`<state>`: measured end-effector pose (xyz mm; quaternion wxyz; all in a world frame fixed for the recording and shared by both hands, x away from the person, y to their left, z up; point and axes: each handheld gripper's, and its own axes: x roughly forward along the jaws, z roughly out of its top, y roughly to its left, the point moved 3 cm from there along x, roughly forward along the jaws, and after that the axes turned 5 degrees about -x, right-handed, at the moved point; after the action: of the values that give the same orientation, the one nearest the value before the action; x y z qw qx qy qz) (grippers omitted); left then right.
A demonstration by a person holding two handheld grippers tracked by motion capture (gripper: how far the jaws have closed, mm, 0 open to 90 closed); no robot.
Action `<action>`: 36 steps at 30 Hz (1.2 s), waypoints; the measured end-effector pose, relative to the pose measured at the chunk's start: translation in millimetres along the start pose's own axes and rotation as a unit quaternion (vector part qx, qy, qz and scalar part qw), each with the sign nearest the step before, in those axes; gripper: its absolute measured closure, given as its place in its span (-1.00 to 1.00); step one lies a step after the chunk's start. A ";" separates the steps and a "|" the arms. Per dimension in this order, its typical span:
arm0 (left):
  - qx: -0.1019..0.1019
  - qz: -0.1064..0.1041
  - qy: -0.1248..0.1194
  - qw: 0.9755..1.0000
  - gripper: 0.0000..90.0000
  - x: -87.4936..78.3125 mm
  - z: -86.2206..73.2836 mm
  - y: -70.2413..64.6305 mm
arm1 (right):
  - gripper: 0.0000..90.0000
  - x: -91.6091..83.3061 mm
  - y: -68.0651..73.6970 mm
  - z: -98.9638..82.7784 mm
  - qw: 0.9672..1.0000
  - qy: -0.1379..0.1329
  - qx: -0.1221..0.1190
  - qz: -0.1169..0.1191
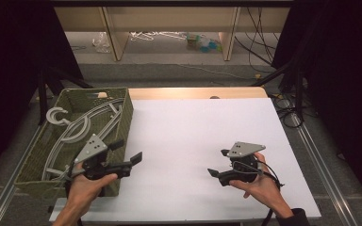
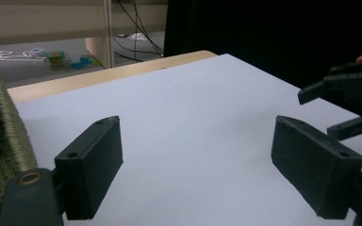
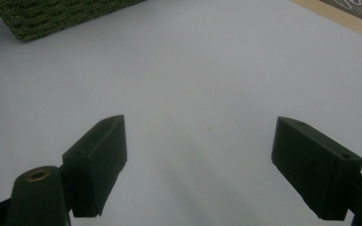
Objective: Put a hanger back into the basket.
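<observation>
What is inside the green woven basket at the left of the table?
The basket holds grey hangers, piled and overlapping; one hook sticks over its left rim. The left gripper and hand cover its near end, so anything there is hidden.

Wide open white table point(image 1: 193, 141) between the two grippers, bare from centre out to twelve o'clock and over to three, so there's free passage all across the middle. The left gripper point(image 1: 125, 153) sits at eight o'clock, jaws spread with nothing between them, just beside the green woven basket point(image 1: 122, 117). That basket wall blocks the whole nine-to-ten o'clock side, and grey hangers point(image 1: 82, 127) crowd its inside. The right gripper point(image 1: 219, 162) holds at four o'clock, jaws apart over bare surface, itself the one obstacle on that side. The two grippers stand well apart.
</observation>
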<state>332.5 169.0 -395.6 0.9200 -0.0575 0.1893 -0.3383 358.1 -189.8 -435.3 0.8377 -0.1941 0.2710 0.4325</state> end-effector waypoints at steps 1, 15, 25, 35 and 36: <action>0.000 -0.006 0.001 1.000 -0.63 1.6 -3.1 -3.0 | -0.56 0.3 0.3 0.0 1.000 0.001 0.001 0.002; 0.016 -0.034 0.013 0.999 -0.65 8.6 -44.2 -25.0 | -0.52 -4.0 8.8 -0.3 1.000 -0.021 0.013 0.003; 0.022 -0.036 0.008 0.999 -0.65 -2.9 -54.1 -20.9 | -0.54 -13.4 26.5 -14.0 0.999 -0.037 0.038 0.012; 0.018 -0.039 0.016 0.999 -0.65 -2.1 -57.8 -23.5 | -0.59 -23.7 34.8 -31.1 0.997 -0.046 0.059 0.014; 0.019 -0.040 0.016 0.999 -0.65 -2.0 -57.9 -23.3 | -0.59 -24.1 34.1 -31.1 0.997 -0.046 0.059 0.010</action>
<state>294.7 153.8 -442.9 0.9037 -0.0423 0.1949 -0.3789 309.4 -203.3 -447.6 0.8549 -0.1214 0.2596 0.4325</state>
